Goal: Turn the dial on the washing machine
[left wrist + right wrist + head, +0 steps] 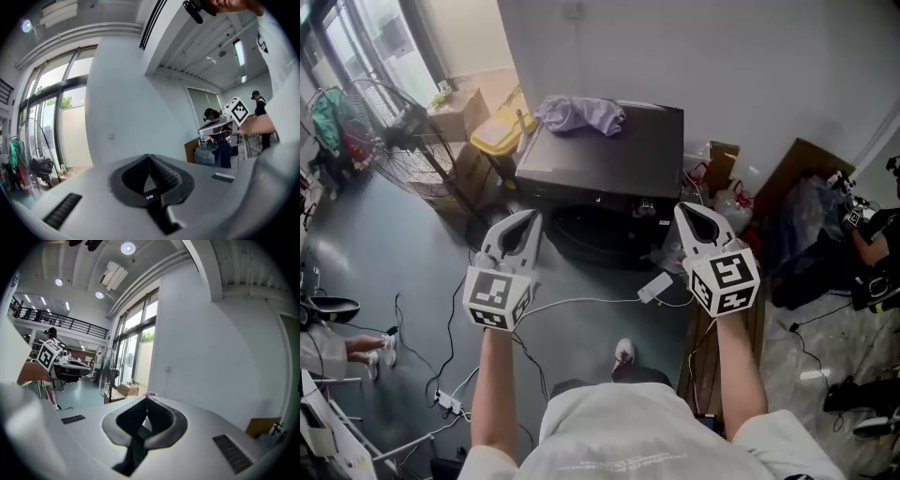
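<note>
Washer [609, 155] at 12 o'clock, ahead btwn both grippers. L gripper [528, 220] & R gripper [686, 210]: jaws together, empty. Dial too small to pin down; prob front panel, R nearer.

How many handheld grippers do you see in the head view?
2. The left gripper hangs before the washing machine, at its left; the right gripper at its right; others may be hidden.

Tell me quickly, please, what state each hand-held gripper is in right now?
Left hand-held gripper: closed, holding nothing.
Right hand-held gripper: closed, holding nothing.
</note>
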The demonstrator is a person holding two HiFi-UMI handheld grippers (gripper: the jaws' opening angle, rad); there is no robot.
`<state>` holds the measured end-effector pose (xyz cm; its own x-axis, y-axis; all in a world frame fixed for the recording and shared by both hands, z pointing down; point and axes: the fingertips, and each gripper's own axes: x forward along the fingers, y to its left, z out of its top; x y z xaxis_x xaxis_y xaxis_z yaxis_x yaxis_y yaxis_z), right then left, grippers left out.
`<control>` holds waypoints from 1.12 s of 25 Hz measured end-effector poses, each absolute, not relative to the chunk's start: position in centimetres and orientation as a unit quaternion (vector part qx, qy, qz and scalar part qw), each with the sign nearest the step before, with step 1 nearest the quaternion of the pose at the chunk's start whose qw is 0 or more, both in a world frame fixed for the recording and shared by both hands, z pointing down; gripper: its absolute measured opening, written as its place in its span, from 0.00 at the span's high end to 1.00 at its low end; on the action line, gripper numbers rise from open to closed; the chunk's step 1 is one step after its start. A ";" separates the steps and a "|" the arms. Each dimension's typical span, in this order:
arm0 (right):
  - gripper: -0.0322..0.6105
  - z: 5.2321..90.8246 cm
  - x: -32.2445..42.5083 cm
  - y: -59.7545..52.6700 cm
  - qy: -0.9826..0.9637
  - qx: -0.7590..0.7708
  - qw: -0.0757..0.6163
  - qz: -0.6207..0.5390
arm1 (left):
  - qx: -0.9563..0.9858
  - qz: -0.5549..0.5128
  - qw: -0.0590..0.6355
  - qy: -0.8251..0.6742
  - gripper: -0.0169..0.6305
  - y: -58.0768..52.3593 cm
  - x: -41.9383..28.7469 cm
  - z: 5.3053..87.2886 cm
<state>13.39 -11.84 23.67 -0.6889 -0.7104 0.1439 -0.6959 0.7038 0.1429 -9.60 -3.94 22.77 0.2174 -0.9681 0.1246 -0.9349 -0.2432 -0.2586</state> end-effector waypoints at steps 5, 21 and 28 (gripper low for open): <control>0.93 25.3 13.6 -15.6 -0.916 0.388 0.101 -0.020 | -0.786 -0.138 0.043 0.601 0.95 -8.7 -9.4 25.0; 0.85 34.9 9.9 -22.3 -0.868 0.470 0.139 0.080 | -0.844 -0.178 0.003 0.506 0.95 -19.0 -13.9 32.0; 0.65 41.4 8.6 -23.8 -0.843 0.490 0.174 0.136 | -0.851 -0.191 -0.043 0.487 0.95 -20.1 -16.2 37.5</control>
